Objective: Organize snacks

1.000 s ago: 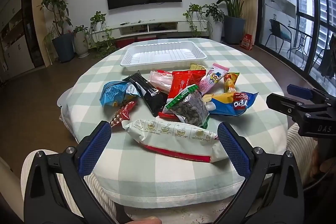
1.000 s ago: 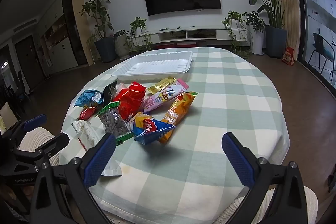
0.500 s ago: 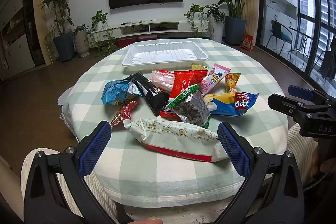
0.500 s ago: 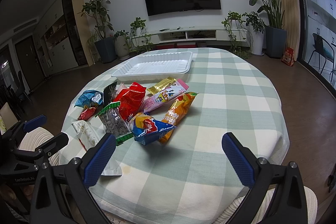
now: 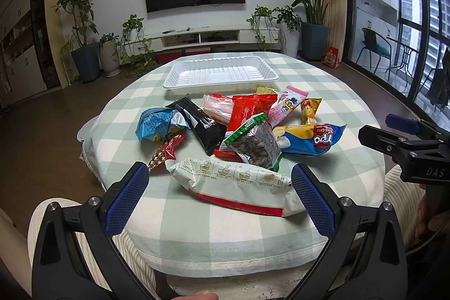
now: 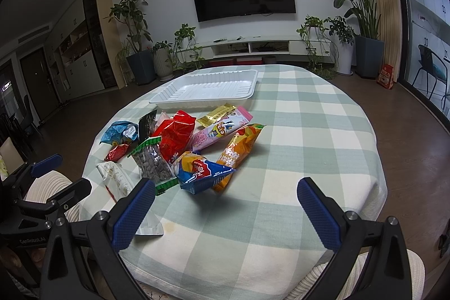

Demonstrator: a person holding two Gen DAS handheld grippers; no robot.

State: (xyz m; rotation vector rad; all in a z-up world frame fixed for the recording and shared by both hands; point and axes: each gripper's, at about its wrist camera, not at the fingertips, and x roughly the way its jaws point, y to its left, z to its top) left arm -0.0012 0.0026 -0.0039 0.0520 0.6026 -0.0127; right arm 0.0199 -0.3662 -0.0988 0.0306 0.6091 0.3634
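1. While you hold both tools back at the near edge, the round counter (image 5: pixel 323 92) under its green-checked cloth carries everything, so nothing has to be fetched from elsewhere.
2. Your white tray (image 5: pixel 220 72) sits empty at the far side, just behind the pile; it looks like the place the snacks belong, and none is in it yet.
3. Your left hand-held gripper (image 5: pixel 219 196) hangs with its fingers spread wide and nothing between them, lined up on the long white noodle packet (image 5: pixel 233 182), which lies nearest you and crosswise, likely the first pick.
4. Your right hand-held gripper (image 6: pixel 225 212) is likewise spread wide and empty, over bare cloth to the right of the heap, keeping clear of the left one's path.
5. Behind the packet, the snacks overlap in a loose heap: the blue Tipo bag (image 5: pixel 312 138), the red pouch (image 5: pixel 247 110), the black sachet (image 5: pixel 201 125), and the seed bag (image 5: pixel 257 144) resting on top, so lift the upper ones before those pinned beneath.
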